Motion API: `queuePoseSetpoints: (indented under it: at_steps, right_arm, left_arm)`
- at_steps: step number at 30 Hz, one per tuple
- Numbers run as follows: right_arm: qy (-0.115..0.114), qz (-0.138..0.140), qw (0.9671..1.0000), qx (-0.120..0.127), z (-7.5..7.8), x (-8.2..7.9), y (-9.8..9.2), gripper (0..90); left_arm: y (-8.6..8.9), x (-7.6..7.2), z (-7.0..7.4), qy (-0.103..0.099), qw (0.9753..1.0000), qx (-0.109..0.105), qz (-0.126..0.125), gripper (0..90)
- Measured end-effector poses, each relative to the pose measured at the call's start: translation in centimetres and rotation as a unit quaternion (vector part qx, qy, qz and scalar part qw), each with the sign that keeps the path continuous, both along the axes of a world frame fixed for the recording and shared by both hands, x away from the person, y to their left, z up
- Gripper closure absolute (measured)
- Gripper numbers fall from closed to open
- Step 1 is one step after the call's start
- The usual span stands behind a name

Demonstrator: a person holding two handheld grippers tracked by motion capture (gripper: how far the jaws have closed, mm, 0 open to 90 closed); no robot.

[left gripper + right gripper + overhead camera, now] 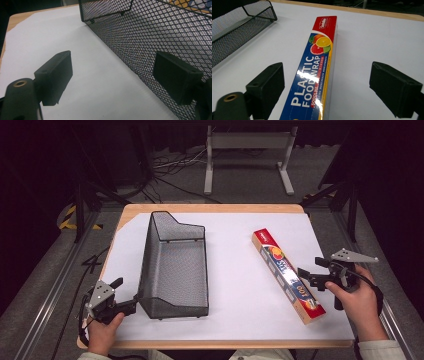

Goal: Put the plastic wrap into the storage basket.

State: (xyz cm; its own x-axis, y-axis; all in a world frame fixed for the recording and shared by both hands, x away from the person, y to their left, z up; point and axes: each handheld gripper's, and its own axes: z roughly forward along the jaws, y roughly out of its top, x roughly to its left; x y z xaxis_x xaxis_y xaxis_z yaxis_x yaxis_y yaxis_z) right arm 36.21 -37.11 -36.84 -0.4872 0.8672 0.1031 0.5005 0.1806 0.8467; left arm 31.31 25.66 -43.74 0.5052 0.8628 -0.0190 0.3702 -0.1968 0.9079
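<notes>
A black wire-mesh basket (172,265) stands left of centre on the white sheet. My left gripper (127,295) is open beside the basket's near left corner. In the left gripper view the basket's mesh wall (150,37) runs along the right, and the left gripper (115,72) has its right jaw close against the outside of that wall, with only white sheet between the jaws. A long red and blue box of plastic food wrap (287,275) lies flat on the right. My right gripper (310,272) is open at its near half. The box (317,75) lies between the spread jaws of the right gripper (325,77), untouched.
A white sheet (235,285) covers the wooden table (210,208). On the floor behind the table stand a grey metal frame (247,150) and loose cables (170,167). A corner of the basket (237,30) shows at the upper left of the right gripper view.
</notes>
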Motion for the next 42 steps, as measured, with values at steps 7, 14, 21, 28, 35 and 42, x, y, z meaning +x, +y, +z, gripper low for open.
queuePoseSetpoints:
  at_steps: [7, 14, 21, 28, 35, 42]
  right_arm:
    - [0.028, 0.002, 0.9995, -0.015, 1.0, 1.5, 0.9, 13.0]
    - [0.055, -0.001, 0.9978, -0.036, 1.1, 2.8, 1.6, 13.0]
    - [0.100, -0.006, 0.9932, -0.059, 0.1, 4.1, 3.0, 12.5]
    - [0.146, -0.011, 0.9865, -0.074, -0.9, 5.0, 4.1, 11.6]
    - [0.182, -0.003, 0.9776, -0.105, -1.7, 5.6, 5.1, 10.6]
    - [0.213, -0.009, 0.9694, -0.122, -2.4, 6.1, 5.7, 10.3]
  left_arm:
    - [0.0, 0.0, 0.0, 0.001, 1.0000, 0.003, 0.000, 17.0]
    - [0.0, 0.1, -0.1, 0.003, 1.0000, 0.004, 0.003, 17.2]
    - [0.0, 0.1, -0.2, 0.005, 1.0000, 0.006, 0.004, 17.2]
    - [0.2, 0.2, -0.3, 0.007, 0.9999, 0.004, 0.006, 17.2]
    - [0.1, 0.3, -0.3, 0.010, 0.9999, 0.009, 0.003, 17.0]
    - [0.0, 0.3, -0.3, 0.011, 0.9999, 0.009, 0.002, 17.0]
